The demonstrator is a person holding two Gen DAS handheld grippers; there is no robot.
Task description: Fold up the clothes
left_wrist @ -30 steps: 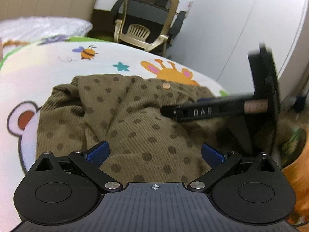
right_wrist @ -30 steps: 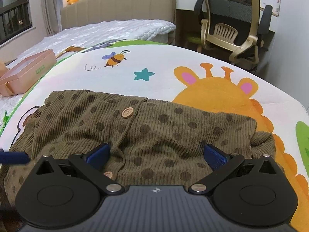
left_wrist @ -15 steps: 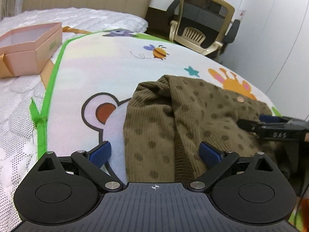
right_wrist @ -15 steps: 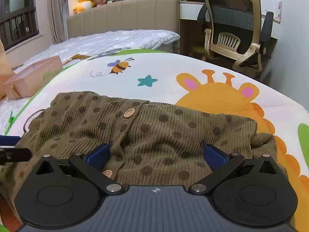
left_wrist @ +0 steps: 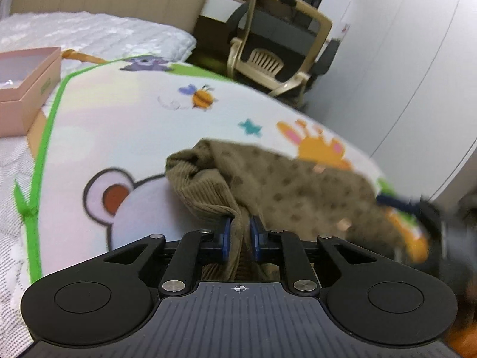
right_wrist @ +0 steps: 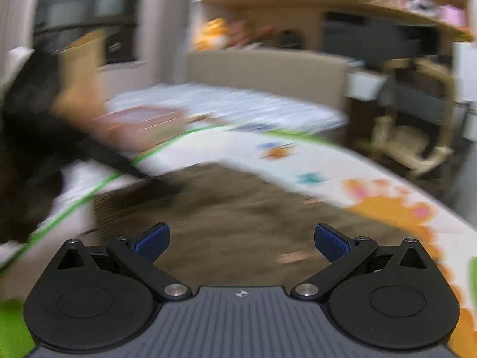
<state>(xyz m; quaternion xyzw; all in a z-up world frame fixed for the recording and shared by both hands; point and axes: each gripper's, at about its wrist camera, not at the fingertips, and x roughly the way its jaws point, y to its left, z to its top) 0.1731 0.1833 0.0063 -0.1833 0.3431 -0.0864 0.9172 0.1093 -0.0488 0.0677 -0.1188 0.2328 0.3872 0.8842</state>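
A brown corduroy garment (left_wrist: 283,185) with dark dots and wooden buttons lies on a cartoon-print mat (left_wrist: 125,125). My left gripper (left_wrist: 240,235) is shut on a bunched ribbed edge of the garment at its left side. In the right wrist view, which is blurred, the garment (right_wrist: 238,214) lies ahead of my right gripper (right_wrist: 241,238), which is open and empty above it. The right gripper shows blurred at the right of the left wrist view (left_wrist: 429,208). The left gripper shows as a dark blur at the left of the right wrist view (right_wrist: 98,155).
A pink open box (left_wrist: 26,80) sits on the white bed (left_wrist: 89,32) at the left. A beige and black office chair (left_wrist: 274,44) stands beyond the mat by a white wall (left_wrist: 402,59). A beige headboard (right_wrist: 262,71) is at the back.
My left gripper has closed on the garment's left edge; it was open before. My right gripper has swung fast, its view now blurred, and stays open.
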